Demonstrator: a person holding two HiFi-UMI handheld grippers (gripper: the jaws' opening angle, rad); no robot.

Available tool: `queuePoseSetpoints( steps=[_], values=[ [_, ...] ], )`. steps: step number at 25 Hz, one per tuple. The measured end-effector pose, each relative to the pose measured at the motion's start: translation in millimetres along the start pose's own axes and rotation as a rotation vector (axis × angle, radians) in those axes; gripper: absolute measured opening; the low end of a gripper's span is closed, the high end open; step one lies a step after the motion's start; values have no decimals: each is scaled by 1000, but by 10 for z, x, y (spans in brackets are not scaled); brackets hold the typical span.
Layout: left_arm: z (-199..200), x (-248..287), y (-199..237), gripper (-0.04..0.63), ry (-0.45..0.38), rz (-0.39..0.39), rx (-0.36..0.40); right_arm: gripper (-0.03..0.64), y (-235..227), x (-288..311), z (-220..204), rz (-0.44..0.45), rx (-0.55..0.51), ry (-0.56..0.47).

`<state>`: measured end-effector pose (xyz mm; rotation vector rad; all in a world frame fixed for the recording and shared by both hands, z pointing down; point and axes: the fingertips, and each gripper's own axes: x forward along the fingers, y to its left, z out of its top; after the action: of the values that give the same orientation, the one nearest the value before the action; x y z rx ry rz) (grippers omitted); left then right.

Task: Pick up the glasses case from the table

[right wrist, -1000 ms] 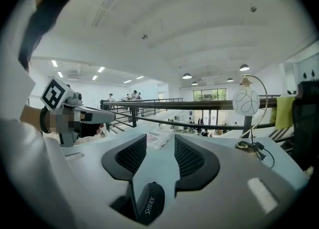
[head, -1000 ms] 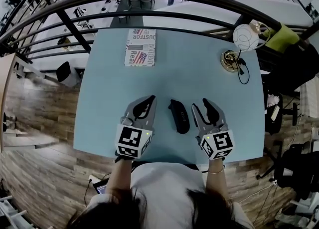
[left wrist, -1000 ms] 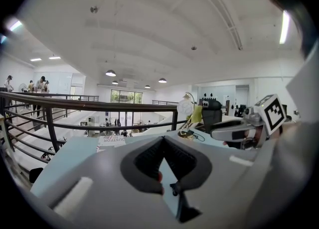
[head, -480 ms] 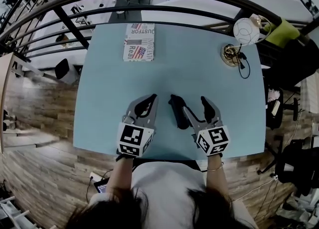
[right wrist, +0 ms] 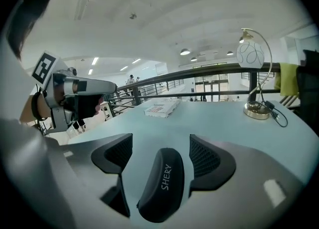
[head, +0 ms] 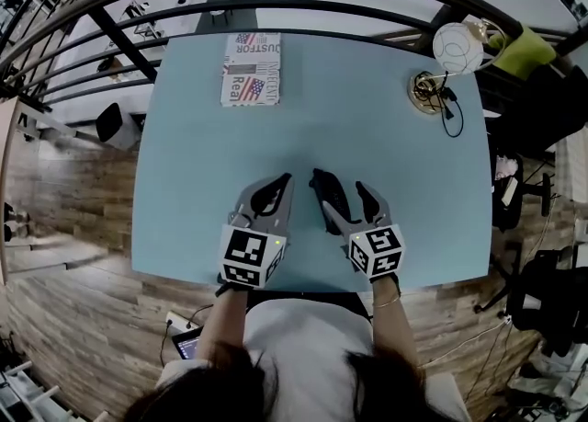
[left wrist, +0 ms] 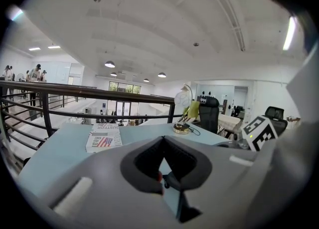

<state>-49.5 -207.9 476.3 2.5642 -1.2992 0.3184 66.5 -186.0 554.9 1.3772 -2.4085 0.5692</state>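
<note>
The black glasses case (head: 329, 196) lies on the light blue table (head: 202, 135), near its front edge. My right gripper (head: 343, 193) straddles the case. In the right gripper view the case (right wrist: 162, 183), printed SHERY, sits lengthwise between the two pads of my right gripper (right wrist: 160, 145), with a gap on each side. Those jaws are opening and do not press on the case. My left gripper (head: 279, 180) rests just left of the case; in its own view my left gripper (left wrist: 162, 140) has its tips meeting, with nothing in them.
A book (head: 251, 69) with a flag cover lies at the table's far left. At the far right corner stands a lamp (head: 454, 47) with a brass base and black cord. A black railing (head: 276, 6) runs behind the table. An office chair (head: 524, 199) stands to the right.
My right gripper has moved left and down from beside the case to astride it, and its jaws have spread wider. The left gripper has hardly moved.
</note>
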Motion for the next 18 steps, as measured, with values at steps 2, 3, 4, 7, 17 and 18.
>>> queuePoseSetpoints(
  steps=[2,3,4,7,17,18],
  values=[
    [-50,34,-21,55,9,-9,-7,336,-17,69,-127,-6,13,28],
    [-73,48,-25,55,13,-11,-10,339,-26,105,-187,-10,18,42],
    [-96,62,-26,55,18,-13,-13,344,-36,140,-246,-14,22,56],
    [-184,98,-44,55,38,-22,-17,344,-65,216,-423,-26,31,92],
    [-418,185,-77,55,86,-47,-43,344,-94,394,-805,-49,45,187],
    [-434,189,-86,55,88,-51,-45,345,-103,400,-828,-57,45,190]
  ],
)
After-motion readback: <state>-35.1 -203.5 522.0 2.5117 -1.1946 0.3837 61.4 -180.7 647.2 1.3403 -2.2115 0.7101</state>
